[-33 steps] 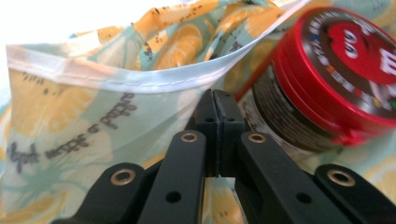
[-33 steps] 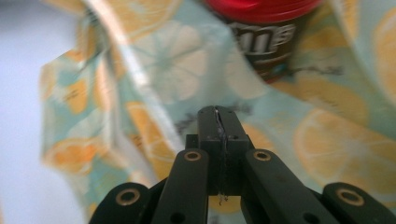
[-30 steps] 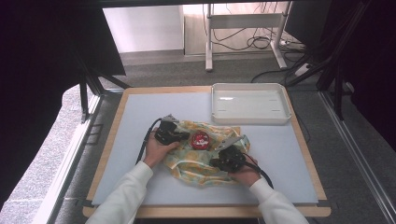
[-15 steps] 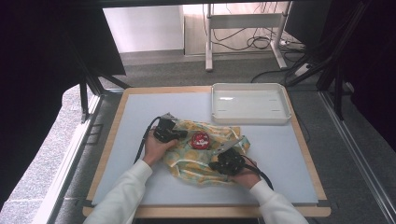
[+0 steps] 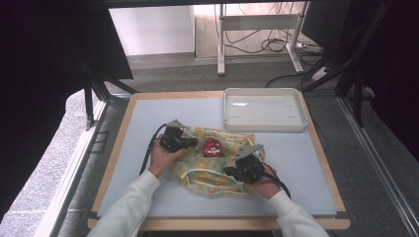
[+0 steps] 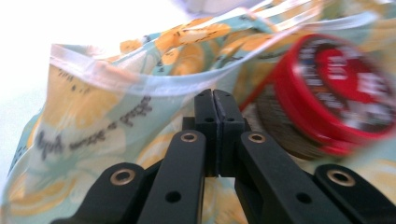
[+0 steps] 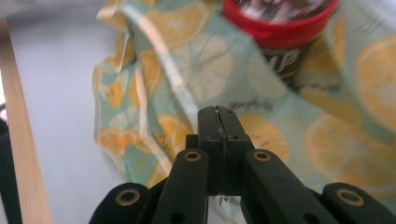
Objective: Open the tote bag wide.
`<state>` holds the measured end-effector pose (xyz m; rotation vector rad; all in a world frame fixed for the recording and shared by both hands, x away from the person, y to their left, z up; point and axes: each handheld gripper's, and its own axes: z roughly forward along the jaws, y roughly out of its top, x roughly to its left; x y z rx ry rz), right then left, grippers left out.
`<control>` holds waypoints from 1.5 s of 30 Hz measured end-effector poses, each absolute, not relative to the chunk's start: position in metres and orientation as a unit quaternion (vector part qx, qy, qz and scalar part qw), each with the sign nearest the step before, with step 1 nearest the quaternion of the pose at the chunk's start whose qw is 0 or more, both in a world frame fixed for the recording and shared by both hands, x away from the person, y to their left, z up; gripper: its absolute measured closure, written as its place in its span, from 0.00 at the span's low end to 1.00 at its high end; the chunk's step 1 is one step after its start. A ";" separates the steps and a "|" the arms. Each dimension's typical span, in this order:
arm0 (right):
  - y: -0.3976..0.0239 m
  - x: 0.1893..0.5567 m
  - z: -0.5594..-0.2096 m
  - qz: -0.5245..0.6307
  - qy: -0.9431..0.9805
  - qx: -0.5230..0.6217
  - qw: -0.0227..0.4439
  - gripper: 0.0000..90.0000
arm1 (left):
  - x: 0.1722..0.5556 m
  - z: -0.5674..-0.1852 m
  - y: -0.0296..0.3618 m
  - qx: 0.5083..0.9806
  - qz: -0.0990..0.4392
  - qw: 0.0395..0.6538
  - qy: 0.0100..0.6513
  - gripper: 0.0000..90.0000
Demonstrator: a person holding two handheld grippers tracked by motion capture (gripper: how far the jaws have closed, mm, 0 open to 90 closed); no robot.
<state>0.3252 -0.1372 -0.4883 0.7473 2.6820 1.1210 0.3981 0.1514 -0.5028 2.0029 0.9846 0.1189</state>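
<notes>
Red-lidded jar (image 5: 212, 147) on lemon-print bag (image 5: 207, 170) | hand-held grippers (both) pinch bag.

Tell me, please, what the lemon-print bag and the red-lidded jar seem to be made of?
The bag looks like thin, glossy plastic film: it crumples softly and has a clear edge strip. The jar has a shiny red lid, probably plastic; its body is too blurred to tell.

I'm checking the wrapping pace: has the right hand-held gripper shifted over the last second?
Yes. In the high view the right hand-held gripper, shut on the lemon-print cloth, has shifted left toward the red-lidded jar, away from the table's right edge.
</notes>
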 end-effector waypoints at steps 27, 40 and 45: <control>-0.128 0.406 -0.494 0.344 0.880 0.316 0.090 0.99 | 0.358 -0.521 0.130 0.844 0.002 0.395 0.362 1.00; -0.129 0.452 -0.512 0.354 0.854 0.372 0.081 0.99 | 0.344 -0.533 0.128 0.851 -0.029 0.387 0.355 1.00; -0.129 0.461 -0.519 0.358 0.850 0.381 0.070 0.99 | 0.341 -0.534 0.129 0.852 -0.040 0.385 0.352 1.00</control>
